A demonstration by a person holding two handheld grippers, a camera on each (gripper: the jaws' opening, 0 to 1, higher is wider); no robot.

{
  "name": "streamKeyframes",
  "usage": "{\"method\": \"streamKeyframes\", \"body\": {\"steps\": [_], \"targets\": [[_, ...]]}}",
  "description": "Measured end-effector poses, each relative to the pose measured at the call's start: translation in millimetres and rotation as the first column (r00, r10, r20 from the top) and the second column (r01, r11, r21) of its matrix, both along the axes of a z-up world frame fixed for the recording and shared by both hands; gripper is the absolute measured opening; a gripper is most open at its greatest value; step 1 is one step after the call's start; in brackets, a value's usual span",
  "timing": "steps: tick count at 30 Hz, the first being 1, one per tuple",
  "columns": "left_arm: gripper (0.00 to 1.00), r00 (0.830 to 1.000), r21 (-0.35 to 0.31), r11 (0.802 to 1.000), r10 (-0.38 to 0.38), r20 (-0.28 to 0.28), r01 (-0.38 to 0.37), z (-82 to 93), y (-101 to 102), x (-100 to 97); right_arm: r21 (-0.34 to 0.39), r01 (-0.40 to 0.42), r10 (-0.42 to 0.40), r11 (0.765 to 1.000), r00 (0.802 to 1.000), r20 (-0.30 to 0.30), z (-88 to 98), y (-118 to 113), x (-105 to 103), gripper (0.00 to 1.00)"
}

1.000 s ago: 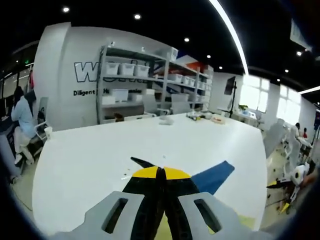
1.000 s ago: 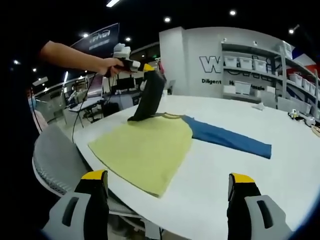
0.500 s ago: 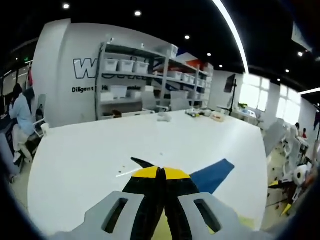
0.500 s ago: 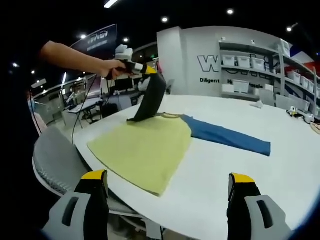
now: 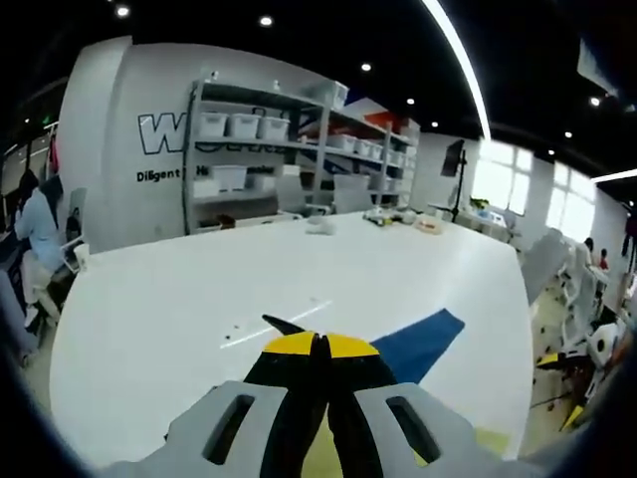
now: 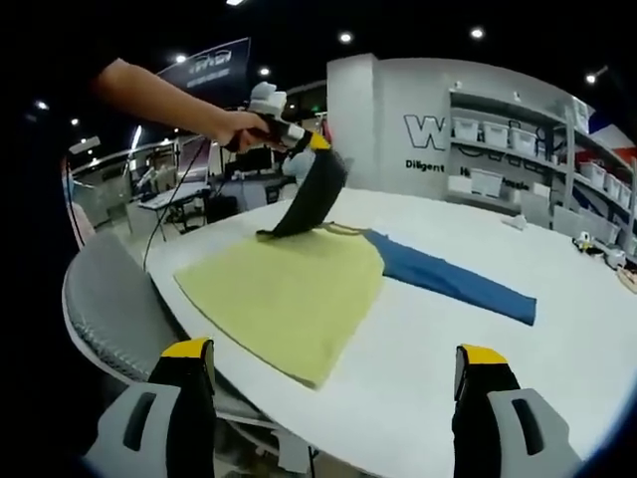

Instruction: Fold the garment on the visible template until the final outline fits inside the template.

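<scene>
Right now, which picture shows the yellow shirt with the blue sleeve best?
The right gripper view: the whole shirt lies spread on the white table, its blue sleeve stretched out. The left gripper view shows just the sleeve's end past the shut fingers.

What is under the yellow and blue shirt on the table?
The shirt lies flat on the white table. Around its edges only bare tabletop shows; any template beneath is covered. The left gripper lifts its dark sleeve.
</scene>
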State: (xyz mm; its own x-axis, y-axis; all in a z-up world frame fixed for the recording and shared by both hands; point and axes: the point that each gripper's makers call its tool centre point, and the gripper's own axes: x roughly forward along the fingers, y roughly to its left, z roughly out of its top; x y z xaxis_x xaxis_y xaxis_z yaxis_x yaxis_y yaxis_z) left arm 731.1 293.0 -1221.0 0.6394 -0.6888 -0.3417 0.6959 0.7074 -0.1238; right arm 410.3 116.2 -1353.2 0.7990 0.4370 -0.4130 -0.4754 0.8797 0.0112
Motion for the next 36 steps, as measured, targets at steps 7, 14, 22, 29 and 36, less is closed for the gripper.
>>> {"method": "streamKeyframes", "body": {"steps": [7, 14, 22, 29, 36], "targets": [[0.00, 1.000, -0.001, 1.000, -0.012, -0.009, 0.012, -4.9, -8, -3.1, 0.004, 0.001, -0.001, 1.000, 1.000, 0.000, 0.1, 3, -3, 0.99], [0.00, 1.000, -0.005, 1.000, -0.023, -0.018, 0.023, -8.3, -18, -4.1, 0.008, 0.018, -0.018, 1.000, 1.000, -0.012, -2.1, 0, -9, 0.99], [0.00, 0.999, -0.015, 0.999, -0.039, -0.022, 0.039, -12.1, -29, -4.5, 0.017, 0.037, -0.037, 0.999, 0.999, -0.016, -2.0, -5, -13, 0.99], [0.00, 0.998, -0.005, 0.999, -0.043, -0.041, 0.043, -21.8, -31, -7.2, 0.026, 0.047, -0.047, 0.999, 0.999, -0.028, -5.4, -8, -16, 0.99], [0.00, 0.996, 0.004, 0.998, -0.060, -0.060, 0.060, -32.3, -39, -9.0, 0.035, 0.058, -0.057, 0.998, 0.998, -0.029, -4.7, -10, -15, 0.99]]}}
